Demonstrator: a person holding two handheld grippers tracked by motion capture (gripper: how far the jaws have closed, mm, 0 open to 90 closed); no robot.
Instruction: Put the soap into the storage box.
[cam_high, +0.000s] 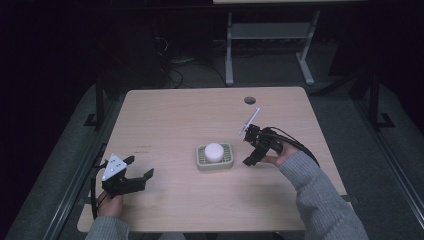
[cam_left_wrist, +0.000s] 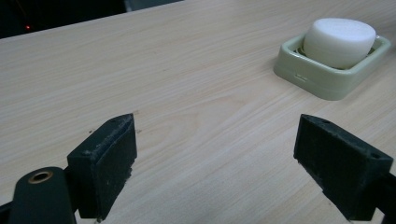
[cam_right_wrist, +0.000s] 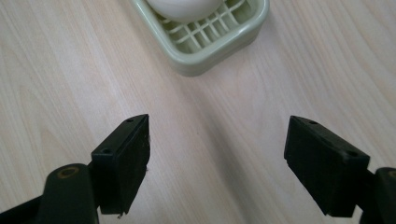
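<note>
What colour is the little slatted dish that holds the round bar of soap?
Pale green slatted dish, clearest in the right gripper view; the round soap is white.

Pale green slotted plastic soap dish (cam_high: 201, 159) holding a round white soap bar (cam_high: 214, 151). Light wood-grain tabletop (cam_high: 190, 115) beneath, with black two-jaw grippers (cam_high: 138, 167) and a grey knitted sleeve (cam_high: 320, 197).

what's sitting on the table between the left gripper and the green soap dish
Nothing: between the left gripper and the green soap dish with its white soap there is bare table, as the high view and left gripper view show.
</note>
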